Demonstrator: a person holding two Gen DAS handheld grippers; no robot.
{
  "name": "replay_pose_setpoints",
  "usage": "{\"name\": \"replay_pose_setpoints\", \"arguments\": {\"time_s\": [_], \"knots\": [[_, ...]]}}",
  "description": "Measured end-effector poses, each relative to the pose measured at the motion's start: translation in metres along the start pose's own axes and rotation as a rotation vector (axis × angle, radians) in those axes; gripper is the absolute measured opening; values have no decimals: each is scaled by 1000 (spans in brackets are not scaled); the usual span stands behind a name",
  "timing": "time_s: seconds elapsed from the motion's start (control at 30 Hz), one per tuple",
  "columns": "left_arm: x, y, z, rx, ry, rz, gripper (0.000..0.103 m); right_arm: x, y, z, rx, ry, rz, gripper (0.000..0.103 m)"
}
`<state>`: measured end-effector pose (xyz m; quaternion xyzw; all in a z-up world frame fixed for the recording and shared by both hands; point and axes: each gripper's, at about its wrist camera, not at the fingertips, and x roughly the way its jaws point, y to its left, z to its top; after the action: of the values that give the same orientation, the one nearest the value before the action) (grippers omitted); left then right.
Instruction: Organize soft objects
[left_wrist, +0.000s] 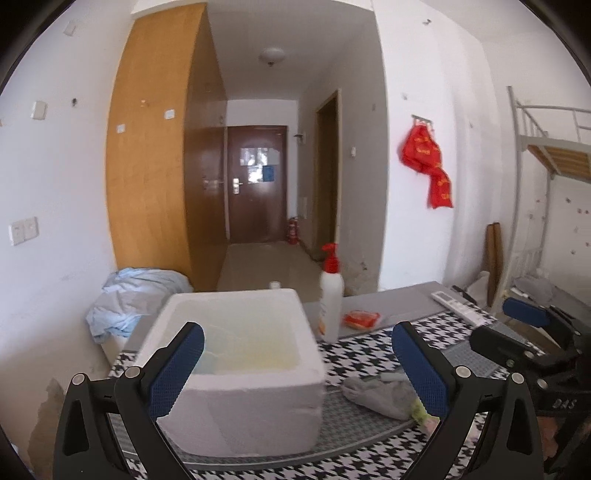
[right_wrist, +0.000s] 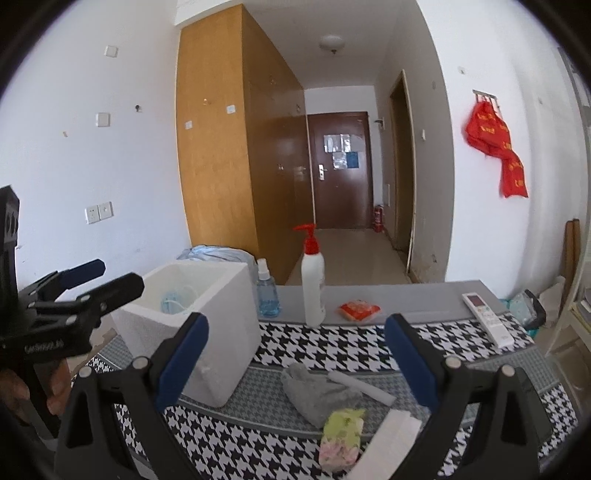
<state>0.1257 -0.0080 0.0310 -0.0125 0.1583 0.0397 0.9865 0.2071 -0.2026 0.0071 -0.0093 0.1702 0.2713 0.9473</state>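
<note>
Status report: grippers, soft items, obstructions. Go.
Left gripper open, empty, at foam box. Right gripper open, empty, over grey cloth and green pouch on table. White strips beside cloth; nothing blocking.

Open at the top: white foam box (right_wrist: 192, 317) toward the desk's (right_wrist: 424, 295) left edge. Just right of it, along the far edge, blue spray bottle (right_wrist: 266, 295) and tall pump bottle (right_wrist: 313, 288), upright, blocking that side. Bare patterned stretch between box and grey cloth (right_wrist: 314, 391). Remote (right_wrist: 487, 317) near the right edge.
</note>
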Motion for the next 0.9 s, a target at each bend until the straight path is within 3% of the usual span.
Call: {"name": "replay_pose_setpoints", "arguments": {"time_s": [0.13, 0.9], "knots": [[-1, -7, -7, 13, 10, -43, 102, -10, -4, -5, -5, -5, -31, 98], [3, -23, -24, 3, 36, -114, 102, -26, -26, -18, 21, -14, -109, 98]]}}
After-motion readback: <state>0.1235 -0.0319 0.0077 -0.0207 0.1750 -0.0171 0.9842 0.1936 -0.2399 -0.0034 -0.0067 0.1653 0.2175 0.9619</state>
